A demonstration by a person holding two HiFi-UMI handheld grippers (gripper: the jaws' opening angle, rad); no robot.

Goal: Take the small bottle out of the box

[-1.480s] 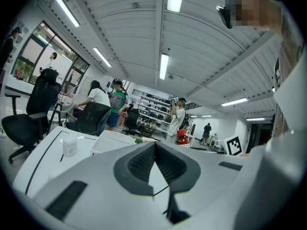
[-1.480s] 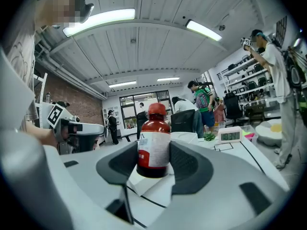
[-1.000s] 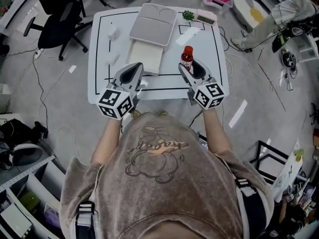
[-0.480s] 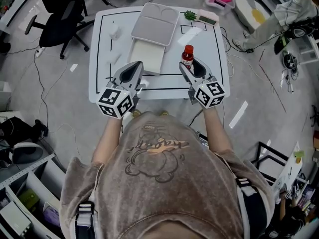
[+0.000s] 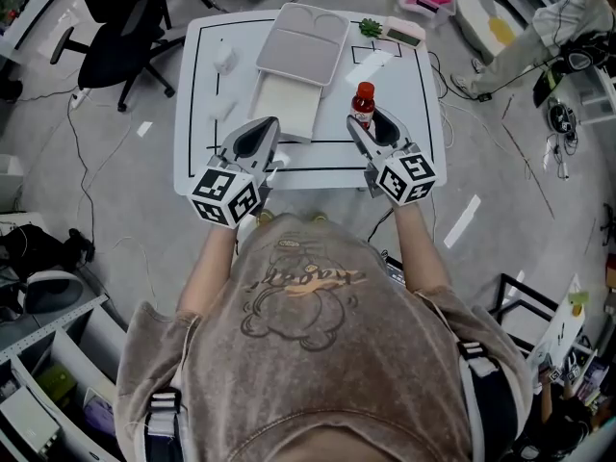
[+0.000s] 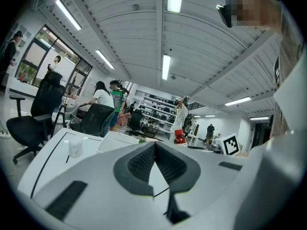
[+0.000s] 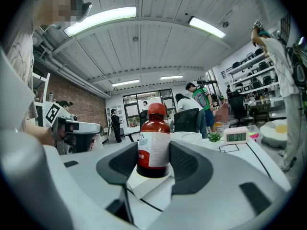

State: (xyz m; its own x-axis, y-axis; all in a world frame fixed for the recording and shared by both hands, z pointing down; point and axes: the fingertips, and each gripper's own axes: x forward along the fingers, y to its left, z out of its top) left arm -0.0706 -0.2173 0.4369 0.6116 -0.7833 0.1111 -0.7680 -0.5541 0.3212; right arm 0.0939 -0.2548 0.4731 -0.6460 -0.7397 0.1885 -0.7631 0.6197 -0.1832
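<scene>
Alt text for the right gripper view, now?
The right gripper clamps an upright small bottle, red cap and white label, at a white table. A small digital clock sits behind it to the right; people stand in the room beyond.

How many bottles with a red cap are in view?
1. The red-capped bottle stands upright in the right gripper's jaws, right of the open box, which may hide others.

Small bottle upright betw. jaws of my right gripper, just rt of box. Box mid-desk, lid behind it. Clock & plant far rt corner, cup far left. Left gripper at box's near-left corner.
</scene>
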